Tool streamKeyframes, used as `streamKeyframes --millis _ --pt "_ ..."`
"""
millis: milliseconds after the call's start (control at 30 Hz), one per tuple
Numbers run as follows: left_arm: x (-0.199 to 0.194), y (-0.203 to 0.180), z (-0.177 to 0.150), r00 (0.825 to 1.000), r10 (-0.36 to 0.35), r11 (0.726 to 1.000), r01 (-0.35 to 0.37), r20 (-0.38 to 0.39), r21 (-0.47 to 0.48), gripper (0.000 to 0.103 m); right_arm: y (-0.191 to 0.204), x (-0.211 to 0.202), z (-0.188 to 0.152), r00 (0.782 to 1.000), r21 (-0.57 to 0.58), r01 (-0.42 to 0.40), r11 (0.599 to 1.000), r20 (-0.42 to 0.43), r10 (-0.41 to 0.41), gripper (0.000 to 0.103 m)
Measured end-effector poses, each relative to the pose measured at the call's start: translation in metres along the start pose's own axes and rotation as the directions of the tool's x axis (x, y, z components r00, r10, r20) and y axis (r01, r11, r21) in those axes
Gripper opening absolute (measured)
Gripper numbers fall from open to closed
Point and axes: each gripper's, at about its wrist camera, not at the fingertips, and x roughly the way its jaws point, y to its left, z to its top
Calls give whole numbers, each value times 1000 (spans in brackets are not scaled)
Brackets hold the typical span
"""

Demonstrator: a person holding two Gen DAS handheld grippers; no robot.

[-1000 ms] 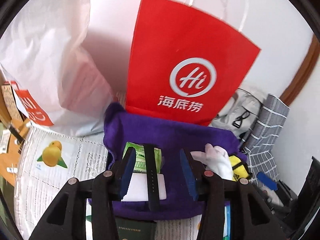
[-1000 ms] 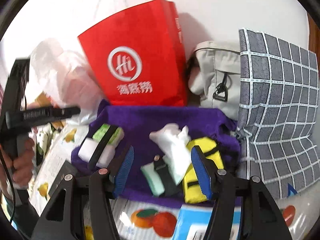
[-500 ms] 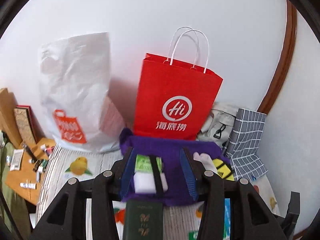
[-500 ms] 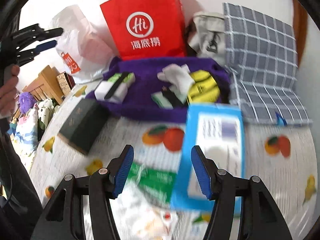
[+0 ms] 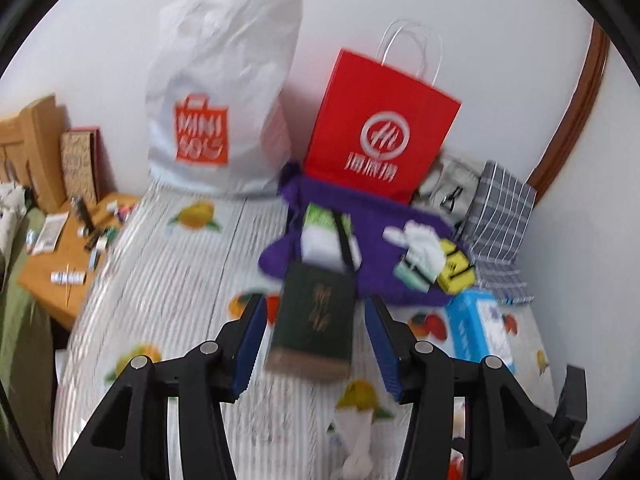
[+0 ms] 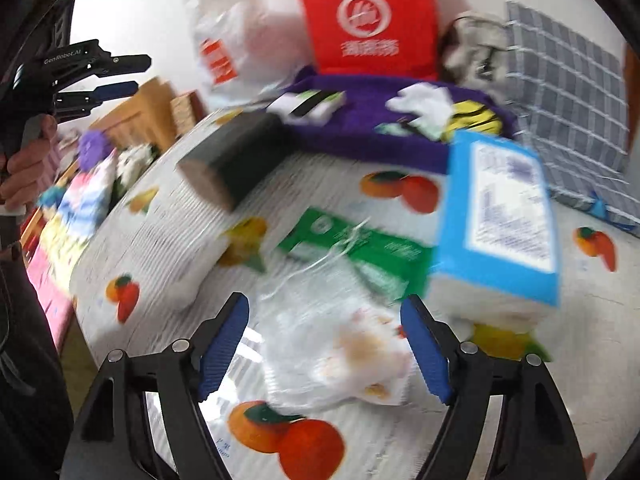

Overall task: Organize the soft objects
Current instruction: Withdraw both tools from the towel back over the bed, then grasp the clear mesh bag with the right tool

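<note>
Two big bags stood at the wall: one red bag point(image 5: 382, 128) and one white bag point(image 5: 218, 108). One purple cloth point(image 5: 372, 240) lay in front of the red bag, with a few small soft things on it. One blue pack point(image 6: 500, 216) and one dark book point(image 5: 316, 316) lay near the cloth. One crumpled clear bag point(image 6: 336, 348) lay on the fruit-print table point(image 6: 168, 240).

The right claw point(image 6: 324, 348) had just been opening, and its jaws were spread wide around the clear bag without pinching it. The left claw point(image 5: 316, 340) was also opening a little, apart and holding nothing, with the book beyond it.
</note>
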Motion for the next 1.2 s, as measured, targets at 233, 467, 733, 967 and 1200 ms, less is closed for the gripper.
streamKeyframes --millis 233,467,733,967,1200 --pt "7 15 -40 997 19 1000 -20 -68 -7 48 23 40 -9 991 -155 90 984 -88 -104 86" --pt "12 21 -55 995 4 1000 -5 -97 -18 48 35 42 -12 994 -194 94 976 -43 -104 62" --pt "10 12 -64 994 4 1000 -2 -111 18 48 43 35 -11 997 -200 61 978 -27 -68 7" --pt "19 5 -82 987 32 999 -26 -157 36 48 42 5 -14 999 -115 4 993 48 1 4" --pt "36 0 -110 973 35 999 -28 -227 33 48 25 -21 -14 997 -5 1 1000 74 -1 3"
